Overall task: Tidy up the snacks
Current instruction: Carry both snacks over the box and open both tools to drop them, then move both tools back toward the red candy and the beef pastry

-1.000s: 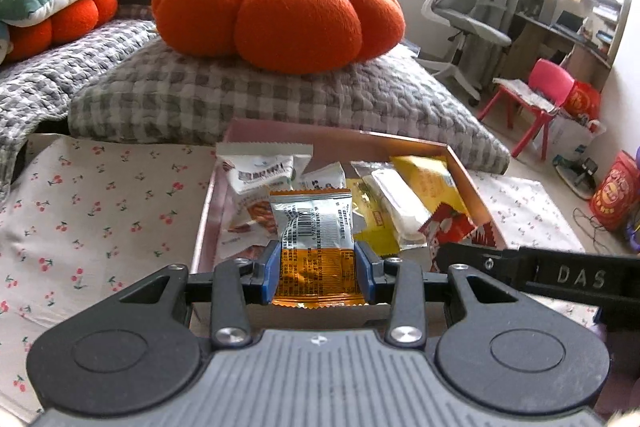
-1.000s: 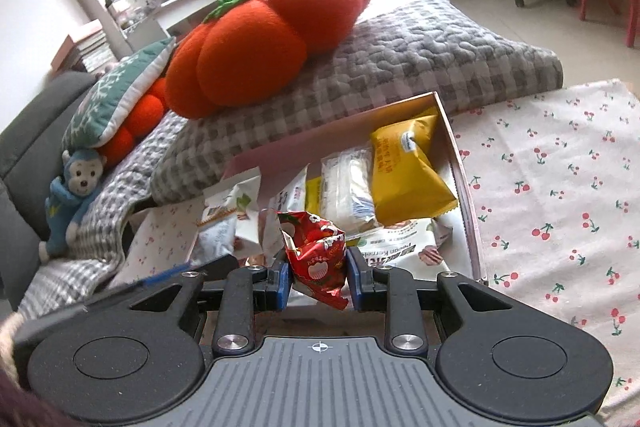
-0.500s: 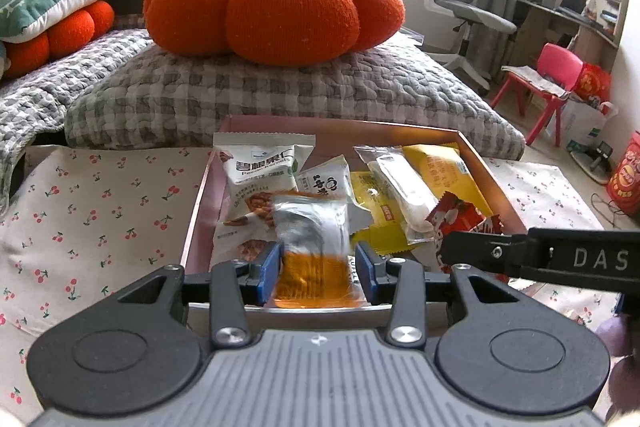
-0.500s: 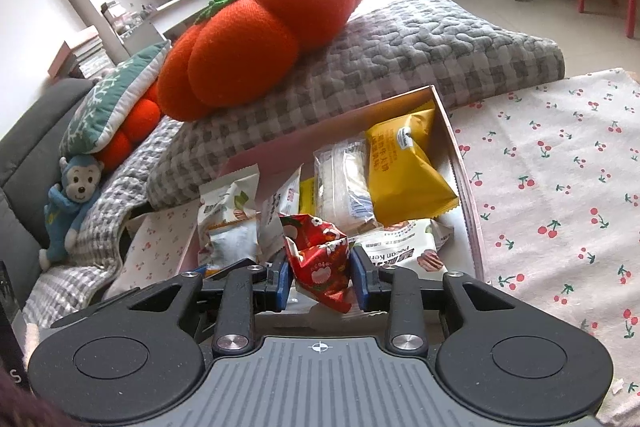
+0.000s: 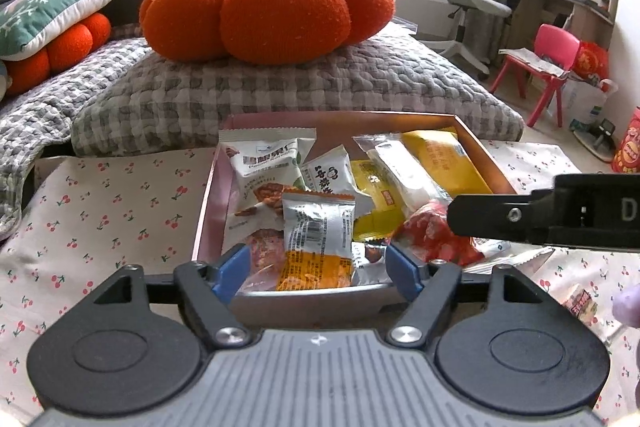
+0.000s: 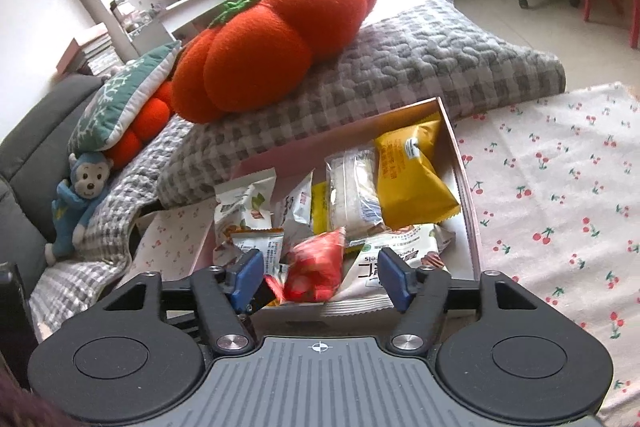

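Note:
A pink shallow box (image 5: 208,203) holds several snack packets on the cherry-print cloth. My left gripper (image 5: 318,273) is open at the box's near edge; the silver-and-orange packet (image 5: 318,239) lies in the box between its fingers, free of them. My right gripper (image 6: 320,277) is open too; the red packet (image 6: 316,265) lies in the box between its fingers, untouched. The red packet also shows in the left wrist view (image 5: 430,235), under the right gripper's finger (image 5: 500,219). A yellow packet (image 6: 408,171) and white packets fill the rest of the box (image 6: 466,187).
A grey checked cushion (image 5: 280,87) with an orange pumpkin pillow (image 5: 264,7) lies right behind the box. The cherry-print cloth (image 6: 560,195) spreads on both sides. A small snack packet (image 5: 580,303) lies on the cloth at right. An office chair and a red child's chair stand farther back.
Both grippers opened and let go: the silver-and-orange packet and the red packet dropped into the box. Both grippers pulled back slightly toward the box's near edge.

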### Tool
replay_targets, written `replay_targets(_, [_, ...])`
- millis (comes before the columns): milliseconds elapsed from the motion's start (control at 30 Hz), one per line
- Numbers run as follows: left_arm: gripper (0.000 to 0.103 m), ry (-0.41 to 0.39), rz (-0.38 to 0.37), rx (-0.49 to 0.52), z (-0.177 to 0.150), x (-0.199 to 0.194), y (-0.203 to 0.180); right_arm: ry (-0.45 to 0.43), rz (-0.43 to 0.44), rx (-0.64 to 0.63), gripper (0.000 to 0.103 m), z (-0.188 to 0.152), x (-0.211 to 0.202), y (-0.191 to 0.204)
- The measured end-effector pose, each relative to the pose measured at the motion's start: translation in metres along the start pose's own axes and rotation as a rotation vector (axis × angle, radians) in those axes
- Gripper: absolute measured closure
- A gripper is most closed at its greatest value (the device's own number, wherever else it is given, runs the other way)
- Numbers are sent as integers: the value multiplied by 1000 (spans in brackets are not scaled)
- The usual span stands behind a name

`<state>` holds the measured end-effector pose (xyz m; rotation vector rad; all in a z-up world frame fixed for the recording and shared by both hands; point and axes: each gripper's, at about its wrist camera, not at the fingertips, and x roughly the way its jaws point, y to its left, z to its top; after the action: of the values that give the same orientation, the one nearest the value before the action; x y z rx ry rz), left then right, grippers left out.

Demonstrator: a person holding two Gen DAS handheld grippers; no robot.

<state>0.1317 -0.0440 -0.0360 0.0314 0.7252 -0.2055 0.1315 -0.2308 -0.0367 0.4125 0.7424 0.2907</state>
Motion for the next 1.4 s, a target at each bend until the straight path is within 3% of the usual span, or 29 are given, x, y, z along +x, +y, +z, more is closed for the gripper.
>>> replay_targets(733, [2, 64, 1, 54, -20, -44, 9, 44, -100, -90, 11, -15, -52, -14])
replay_targets(1067, [0, 132, -14, 29, -47, -55, 26, 28, -152, -161, 6, -32, -73, -22])
replay_targets(1400, [0, 162, -19, 88, -72, -59, 39, 26, -194, -262, 4, -52, -81, -37])
